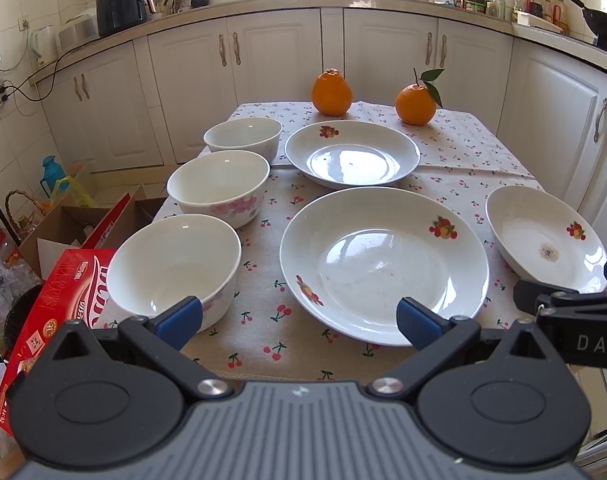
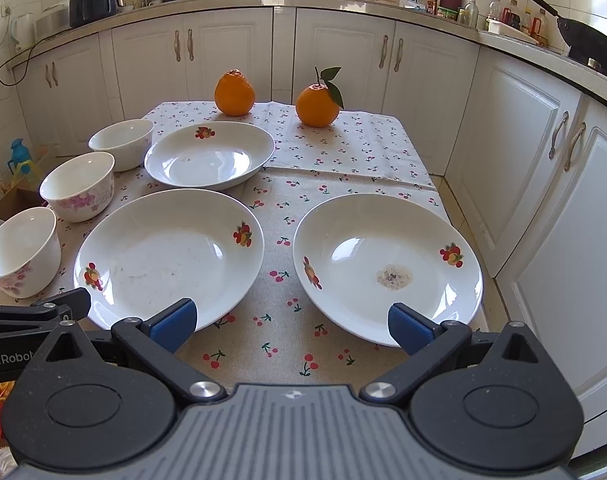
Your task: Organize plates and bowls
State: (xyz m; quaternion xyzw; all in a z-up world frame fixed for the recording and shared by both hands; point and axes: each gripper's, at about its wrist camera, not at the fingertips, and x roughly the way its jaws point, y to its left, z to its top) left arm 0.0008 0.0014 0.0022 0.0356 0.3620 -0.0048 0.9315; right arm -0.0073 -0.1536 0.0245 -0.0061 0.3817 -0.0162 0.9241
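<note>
Three bowls and three fruit-print plates sit spread out on the cherry-print counter, nothing stacked yet, so I'd guess the job is right at the start. Both sets of fingers are spread wide and holding nothing.

Seen from the left wrist, the left gripper has the near floral bowl at about 11 o'clock, its rim right by the left-hand fingertip. The middle floral bowl and the far bowl line up behind it, also towards 11, so the bowl column runs pretty much straight away from that hand. The big near plate sits at about 1 o'clock from those fingers.

From the right wrist, the right gripper has the plate with the brown smudge at 1 o'clock and the near plate at 11. The far plate is further back at 11. Two oranges sit at the back edge.

So my read: left hand is nearer the bowls, right hand nearer the plates, and the smudged plate looks like the easy first grab for the right
</note>
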